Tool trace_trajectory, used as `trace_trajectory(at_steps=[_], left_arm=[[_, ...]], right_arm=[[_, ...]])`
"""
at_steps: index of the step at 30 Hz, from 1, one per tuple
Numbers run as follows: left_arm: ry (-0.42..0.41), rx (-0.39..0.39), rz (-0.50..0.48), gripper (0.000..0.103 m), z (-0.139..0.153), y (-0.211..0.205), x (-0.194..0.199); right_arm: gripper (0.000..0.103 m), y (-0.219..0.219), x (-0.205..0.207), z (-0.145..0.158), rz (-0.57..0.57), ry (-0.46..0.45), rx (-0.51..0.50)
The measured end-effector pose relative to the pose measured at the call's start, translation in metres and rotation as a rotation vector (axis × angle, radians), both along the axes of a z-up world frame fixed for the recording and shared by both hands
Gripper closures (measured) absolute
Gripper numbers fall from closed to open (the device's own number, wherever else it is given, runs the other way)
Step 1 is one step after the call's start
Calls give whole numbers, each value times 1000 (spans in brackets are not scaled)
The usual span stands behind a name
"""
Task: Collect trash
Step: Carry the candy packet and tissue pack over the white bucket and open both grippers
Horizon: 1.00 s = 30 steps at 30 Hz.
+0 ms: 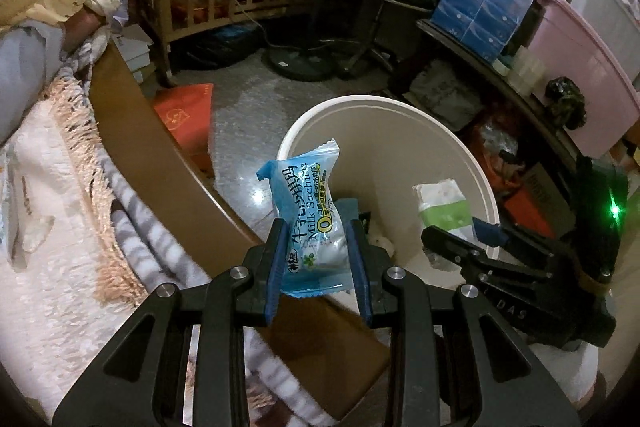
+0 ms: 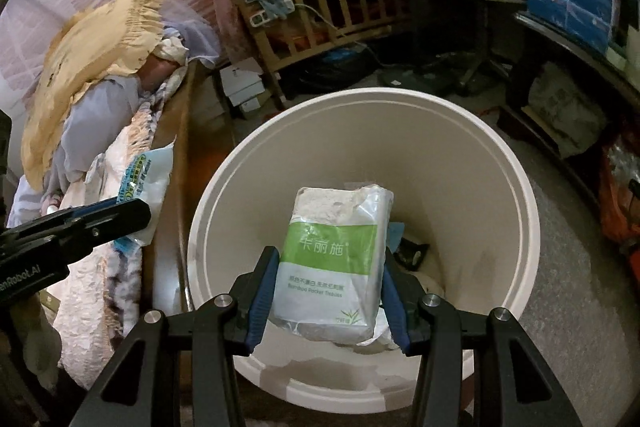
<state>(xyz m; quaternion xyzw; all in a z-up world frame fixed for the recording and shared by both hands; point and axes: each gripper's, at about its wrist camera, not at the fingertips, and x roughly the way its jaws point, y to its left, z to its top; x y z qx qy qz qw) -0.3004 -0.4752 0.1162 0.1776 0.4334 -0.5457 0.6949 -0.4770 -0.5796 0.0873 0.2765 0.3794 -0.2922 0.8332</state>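
Currently both hands carry trash to the round white plastic bin (image 2: 516, 195) on the floor beside the bed (image 1: 60, 227). Left gripper (image 1: 318, 259) has its jaws clamped on a blue-and-white crinkly candy wrapper (image 1: 308, 211), held above the bin's near rim, partly over the brown bed frame (image 1: 132, 131). Right gripper (image 2: 326, 291) has jaws clamped on a white-and-green plastic pocket tissue pack (image 2: 334, 259), well over the bin mouth. Release step looks next: right can let go where it hangs; left should likely shift further over the opening first, since a light wrapper may drift onto rim or floor. Keep the two grippers apart while dropping.
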Motion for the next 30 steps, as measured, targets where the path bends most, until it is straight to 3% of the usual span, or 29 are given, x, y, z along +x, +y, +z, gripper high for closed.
trace_trajectory(at_steps=[14, 15, 17, 20, 30], left_arm=[[54, -39, -20, 73, -7, -15, -4], [54, -41, -19, 71, -7, -15, -4], [58, -46, -15, 58, -7, -13, -3], [65, -51, -6, 55, -5, -9, 0], [-3, -40, 23, 55, 2, 9, 5]], right_arm=[[52, -14, -6, -9, -55, 15, 11], [52, -14, -6, -9, -60, 14, 13], [48, -16, -6, -10, -67, 15, 20], [39, -17, -7, -10, -71, 12, 24], [38, -10, -4, -11, -40, 11, 23]])
